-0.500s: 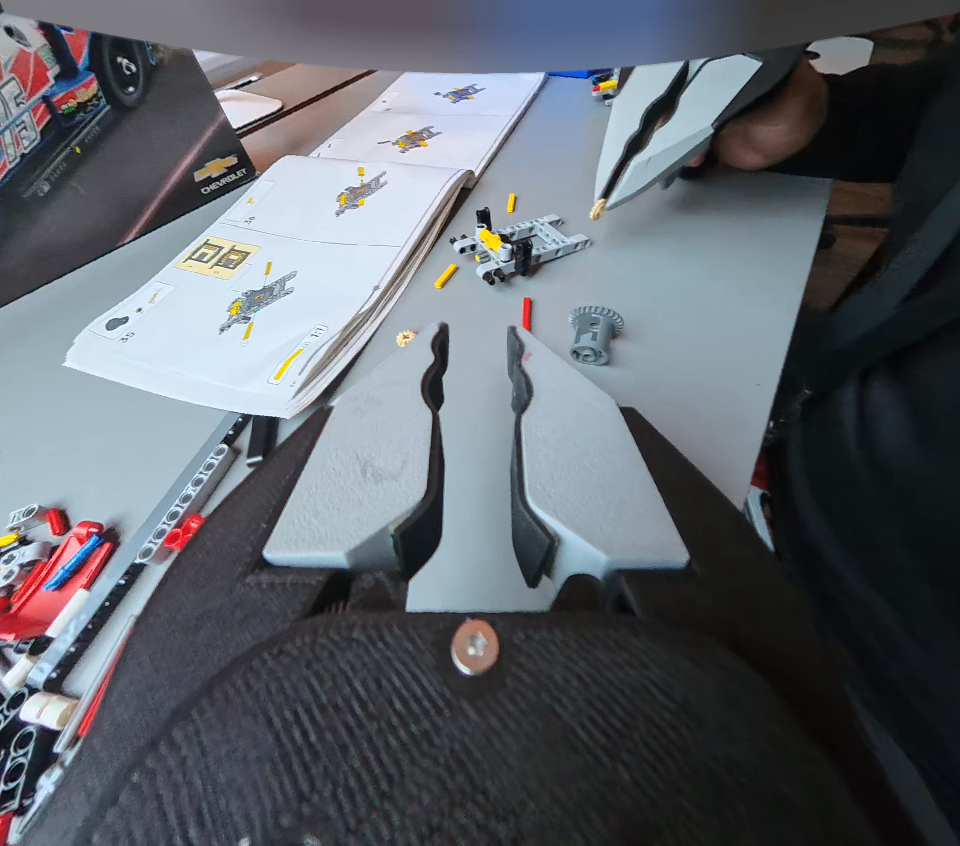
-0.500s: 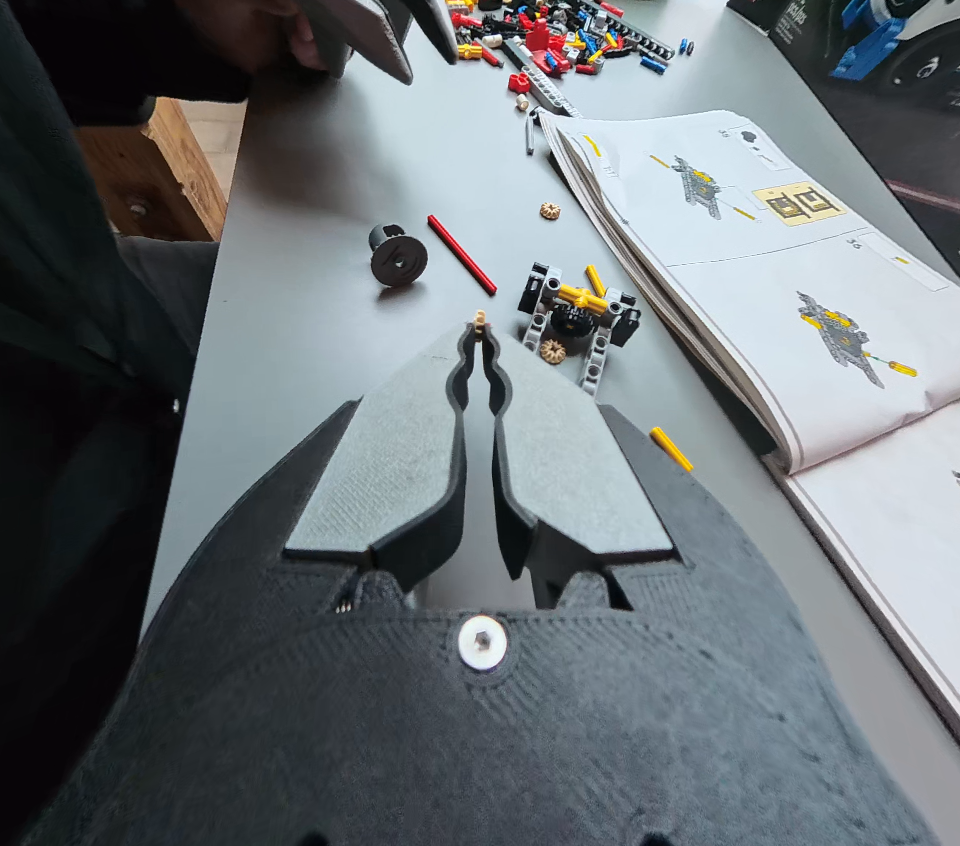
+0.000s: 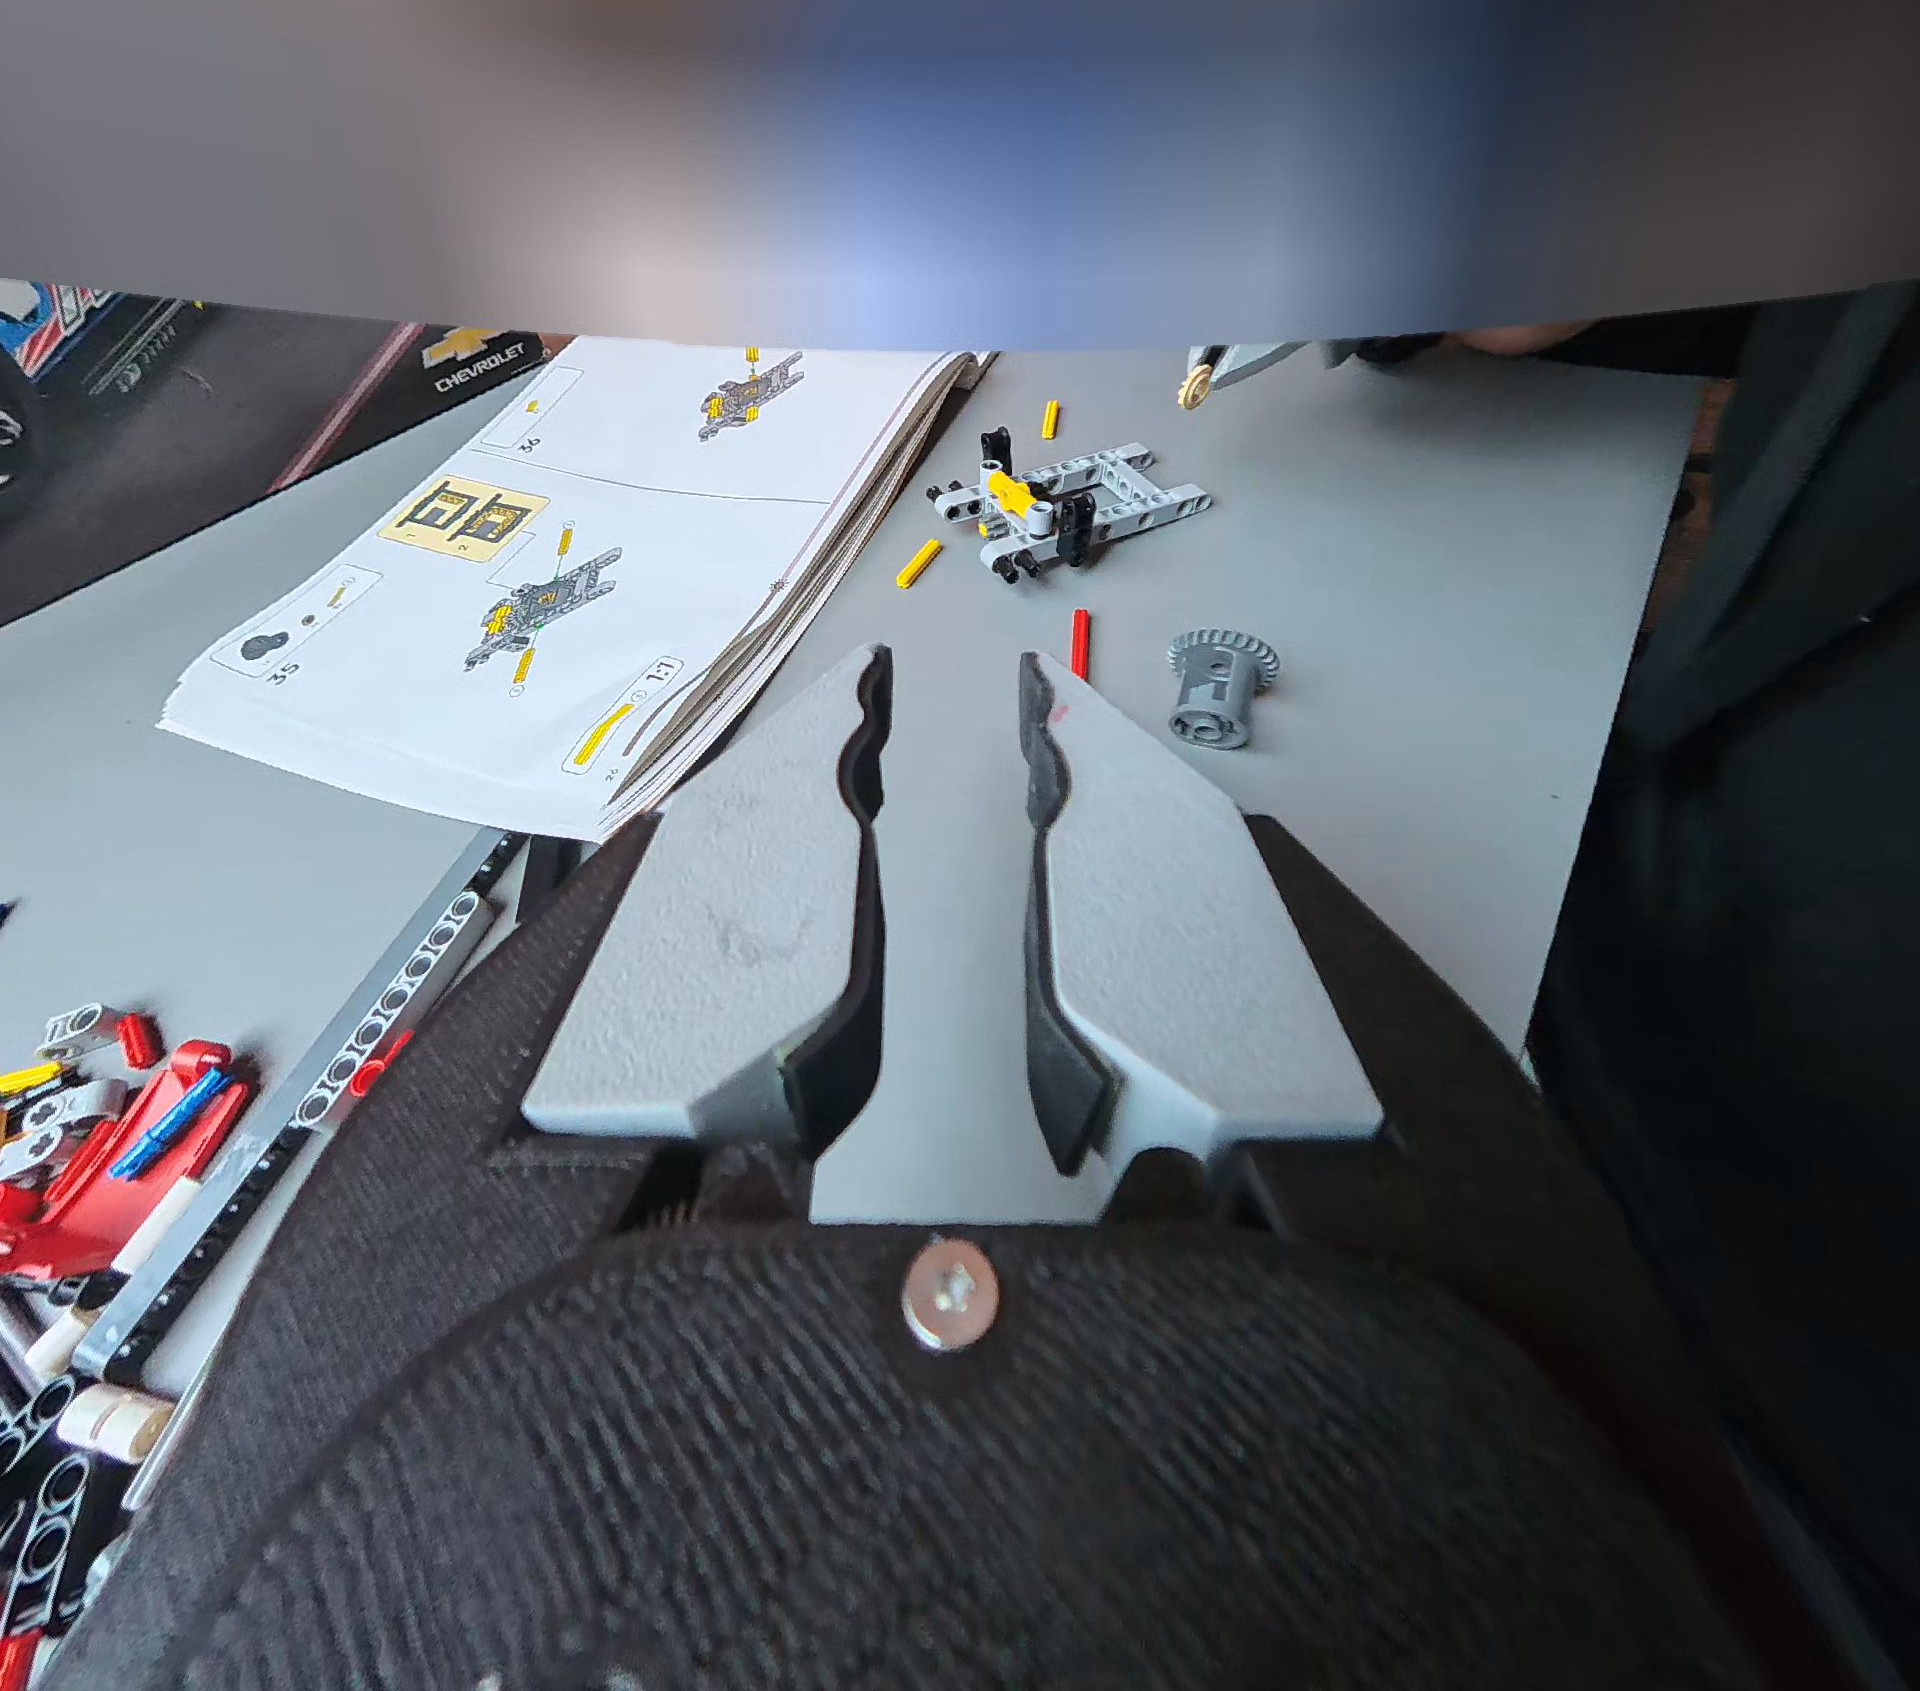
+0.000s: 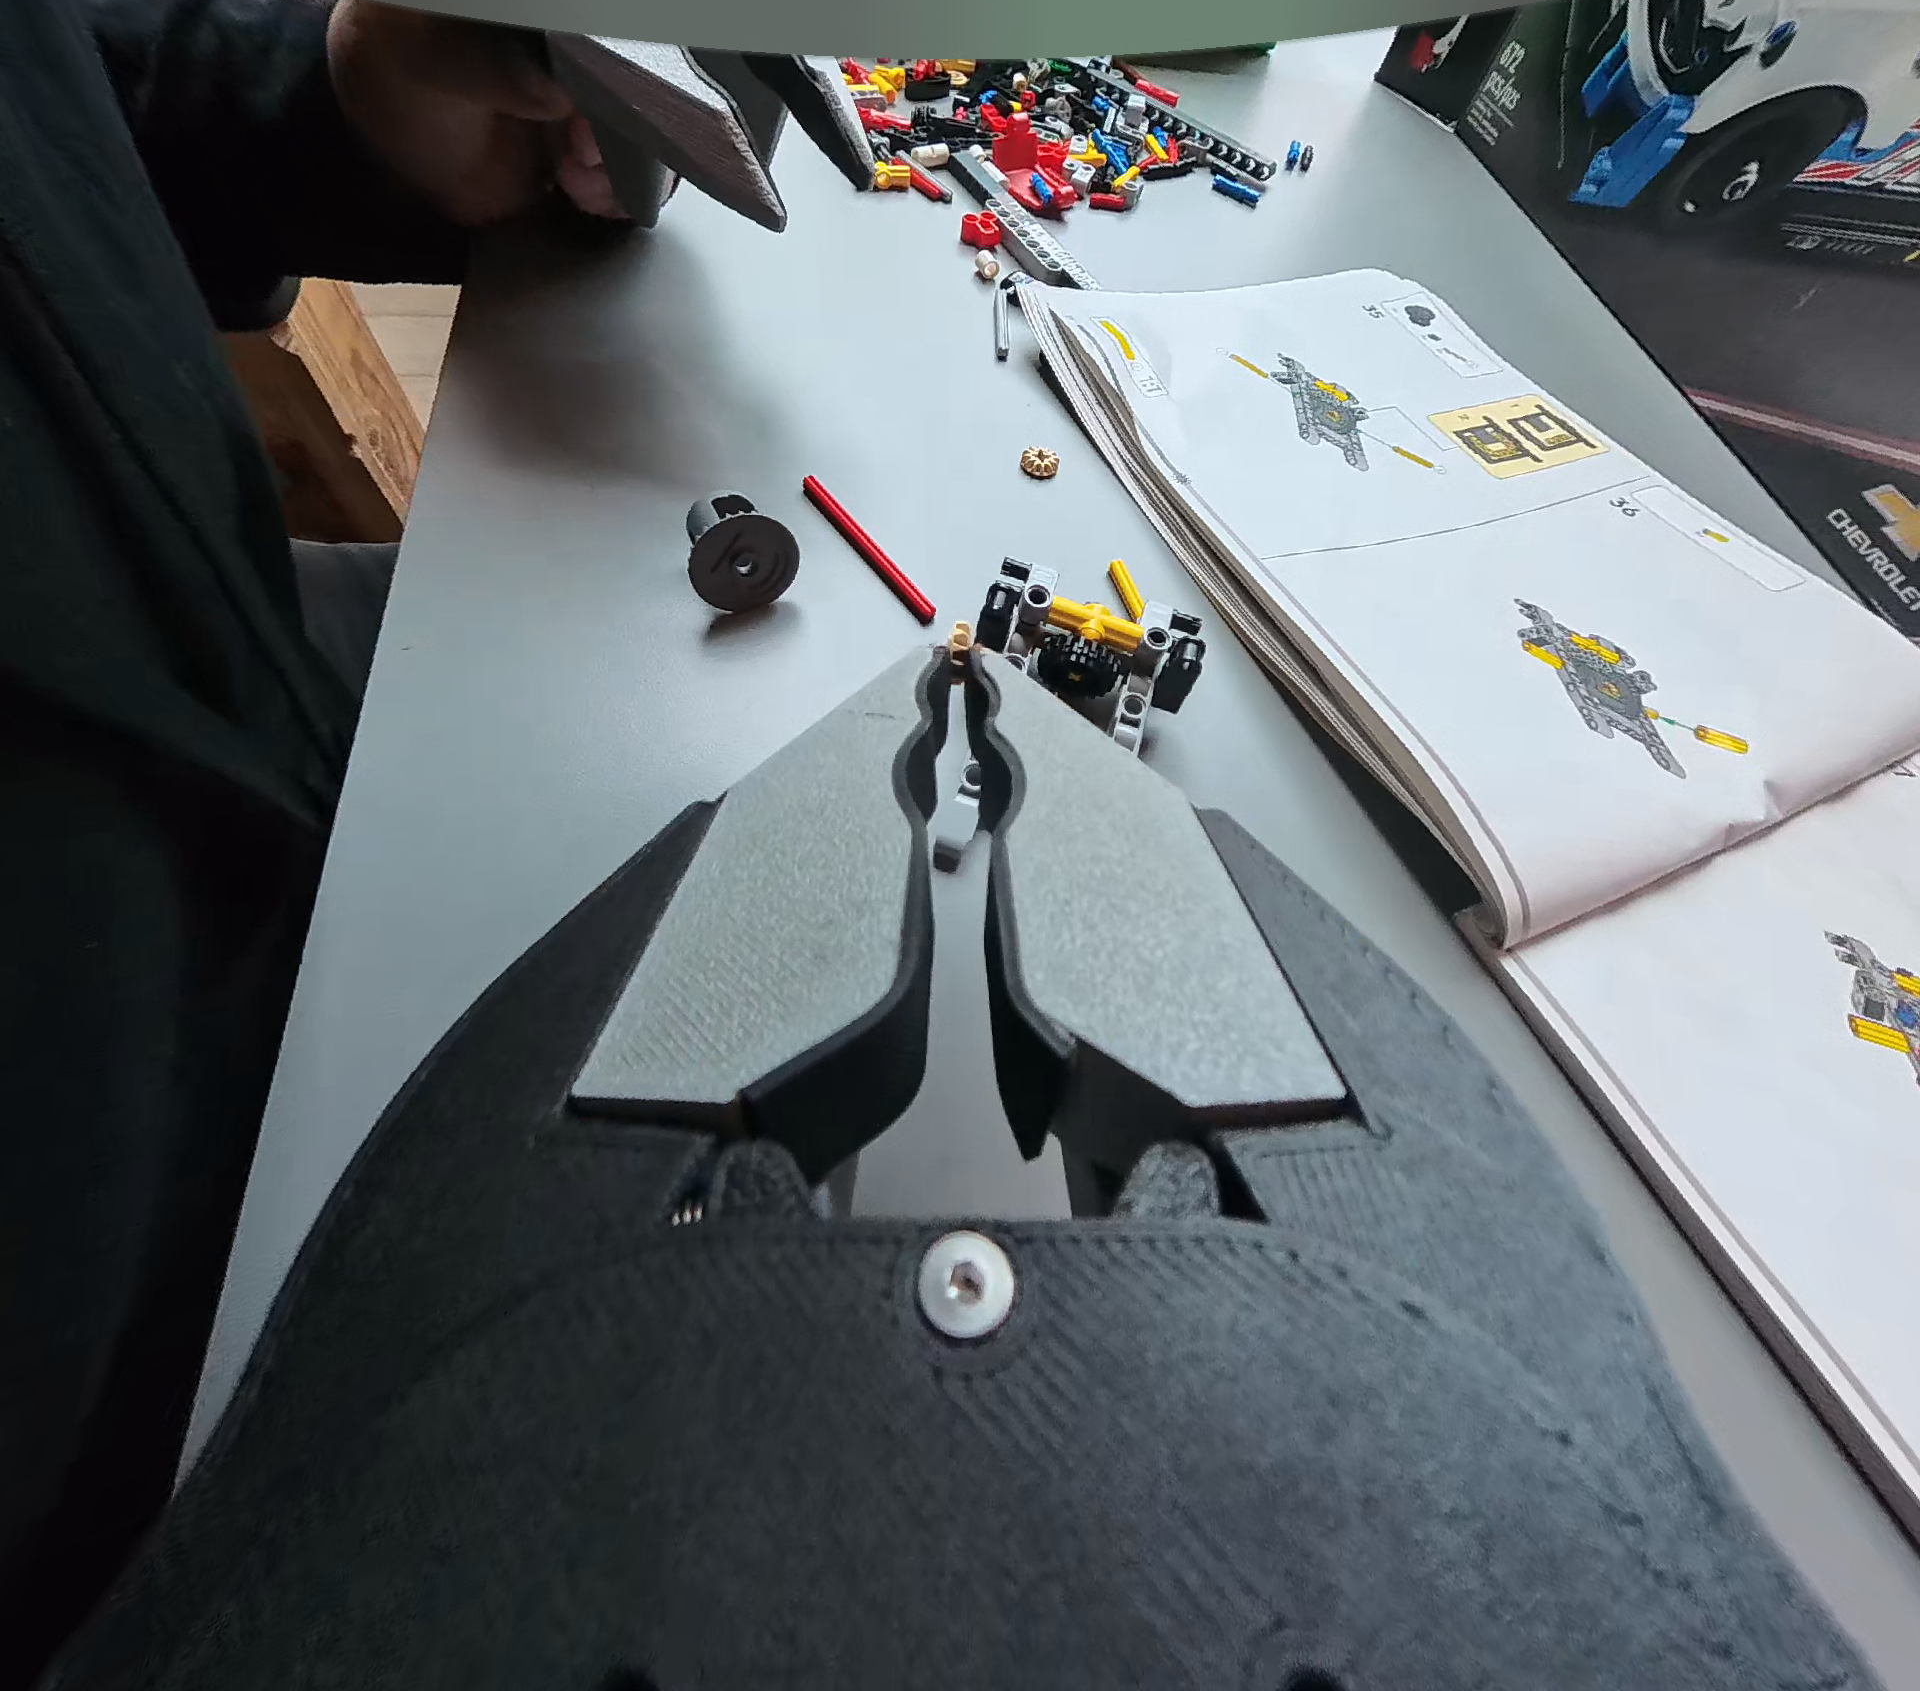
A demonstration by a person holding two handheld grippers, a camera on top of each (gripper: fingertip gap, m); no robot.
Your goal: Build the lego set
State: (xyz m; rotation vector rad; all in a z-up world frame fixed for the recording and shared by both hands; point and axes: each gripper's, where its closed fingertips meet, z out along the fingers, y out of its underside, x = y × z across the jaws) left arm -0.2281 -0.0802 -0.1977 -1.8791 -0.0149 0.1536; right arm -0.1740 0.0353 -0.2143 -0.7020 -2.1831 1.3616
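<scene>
Two hand-held grippers over one grey counter (image 3: 1403, 602). Right hand-held gripper (image 4: 961, 665) pinched nearly closed on a small tan gear (image 4: 962, 639) at the fingertips, poised just beside the near-left corner of the frame (image 4: 1091, 654), a grey, black and yellow assembly; touching it or not, cannot tell. Seen from the left wrist view as only a tip at the far edge with the tan gear (image 3: 1195, 389), beyond the frame (image 3: 1060, 503). Left hand-held gripper (image 3: 956, 670) open by a clear gap, empty, touching nothing, held above the counter short of the frame. Red axle (image 3: 1081, 642) lying just past its right fingertip, grey differential (image 3: 1218, 685) a little farther right. Yellow pin (image 3: 918, 564) between frame and booklet (image 3: 582, 561), another yellow pin (image 3: 1050, 417) beyond the frame. Booklet open, to the left of the left hand-held gripper and to the right of the right one. Second tan gear (image 4: 1037, 462) loose beside the booklet edge. Pile of loose parts (image 4: 1049, 129) at the far end in the right wrist view, near the left hand-held gripper (image 4: 821, 135) and the hand (image 4: 457, 124) holding it. Box (image 4: 1714, 207) standing behind the booklet.
</scene>
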